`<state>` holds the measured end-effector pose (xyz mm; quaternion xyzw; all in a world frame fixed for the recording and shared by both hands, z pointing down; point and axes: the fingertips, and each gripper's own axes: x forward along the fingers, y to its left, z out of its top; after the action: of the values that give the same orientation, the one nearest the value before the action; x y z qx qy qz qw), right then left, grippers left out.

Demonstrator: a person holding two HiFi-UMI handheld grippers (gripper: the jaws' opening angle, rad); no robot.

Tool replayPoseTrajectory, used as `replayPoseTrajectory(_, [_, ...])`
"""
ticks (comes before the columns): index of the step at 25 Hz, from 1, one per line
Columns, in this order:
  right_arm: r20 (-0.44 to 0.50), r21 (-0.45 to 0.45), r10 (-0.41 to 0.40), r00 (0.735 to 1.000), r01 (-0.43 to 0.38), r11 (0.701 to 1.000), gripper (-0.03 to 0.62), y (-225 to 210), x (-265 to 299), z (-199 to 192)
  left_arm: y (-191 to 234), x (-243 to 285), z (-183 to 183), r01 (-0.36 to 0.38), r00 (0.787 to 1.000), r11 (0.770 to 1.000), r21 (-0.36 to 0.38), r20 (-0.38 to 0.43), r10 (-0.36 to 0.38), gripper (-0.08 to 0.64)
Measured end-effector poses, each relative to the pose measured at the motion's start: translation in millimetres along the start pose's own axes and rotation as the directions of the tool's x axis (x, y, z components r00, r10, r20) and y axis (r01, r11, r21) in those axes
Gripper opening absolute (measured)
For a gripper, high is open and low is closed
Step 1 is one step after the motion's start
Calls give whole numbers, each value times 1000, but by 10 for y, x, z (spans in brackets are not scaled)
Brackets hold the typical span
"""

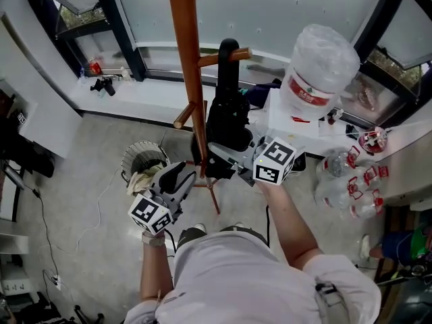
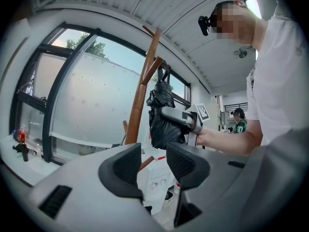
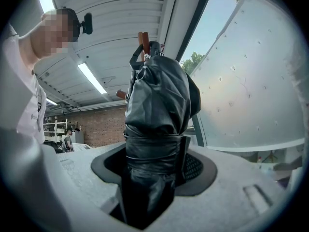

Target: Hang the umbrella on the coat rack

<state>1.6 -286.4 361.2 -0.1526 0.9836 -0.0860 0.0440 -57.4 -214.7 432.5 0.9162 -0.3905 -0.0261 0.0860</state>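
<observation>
Hooking the umbrella (image 1: 226, 117) onto the coat rack (image 1: 187, 59).
Jaws of right gripper (image 1: 233, 155) clamp it, left gripper (image 1: 179, 176) open, empty; next I'd seat the handle, then release.

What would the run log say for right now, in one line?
right tool: shut on umbrella | umbrella top: at coat rack peg | left tool: open, empty

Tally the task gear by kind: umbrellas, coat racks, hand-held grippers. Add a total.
folded black fabric umbrella: 1
brown wooden coat rack: 1
grey hand-held grippers: 2 (left gripper, right gripper)
Total: 4
</observation>
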Motion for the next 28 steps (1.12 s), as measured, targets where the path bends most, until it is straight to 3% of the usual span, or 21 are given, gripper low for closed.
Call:
replayPoseTrajectory(10, [-43, -23, -22, 999, 21, 1000, 262, -37, 197, -165, 82, -149, -55, -32, 999, 999, -16, -6, 32, 143])
replayPoseTrajectory(21, [-9, -33, -21, 1000, 21, 999, 272, -78, 250, -172, 100, -202, -121, -63, 998, 997, -32, -15, 63, 143])
replayPoseTrajectory(28, [16, -55, -80, 997, 81, 995, 302, -142, 228, -163, 62, -191, -168, -49, 999, 998, -38, -19, 49, 143])
